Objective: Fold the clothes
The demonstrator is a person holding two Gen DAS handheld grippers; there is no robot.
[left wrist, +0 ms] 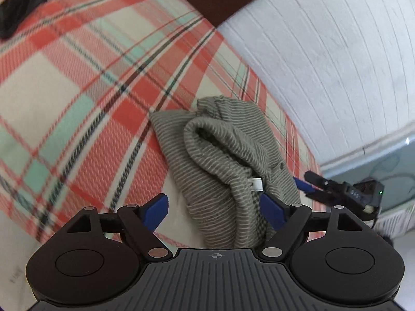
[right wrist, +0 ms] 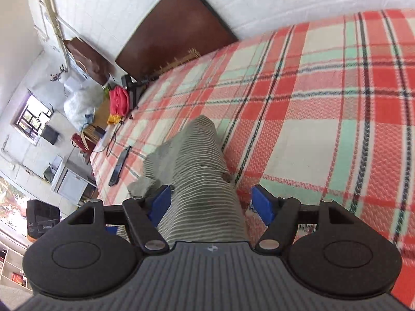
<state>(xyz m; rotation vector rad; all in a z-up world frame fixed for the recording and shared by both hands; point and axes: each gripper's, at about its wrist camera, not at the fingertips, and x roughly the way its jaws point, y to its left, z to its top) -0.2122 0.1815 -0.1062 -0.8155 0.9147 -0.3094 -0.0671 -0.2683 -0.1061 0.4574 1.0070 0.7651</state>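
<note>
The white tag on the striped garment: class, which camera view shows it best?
Left wrist view: the tag shows plainly in a fold of the garment, near the open left gripper. In the right wrist view the garment shows only its striped outside; no tag appears.

You see a grey-green garment (left wrist: 220, 165) with thin pale stripes at the frame's centre, on a blanket (left wrist: 77, 90) checked in coral red, mint and cream with dark lines. Your gripper pads (left wrist: 155, 213) are blue; the headboard (right wrist: 176, 36), upper centre, is dark brown.
</note>
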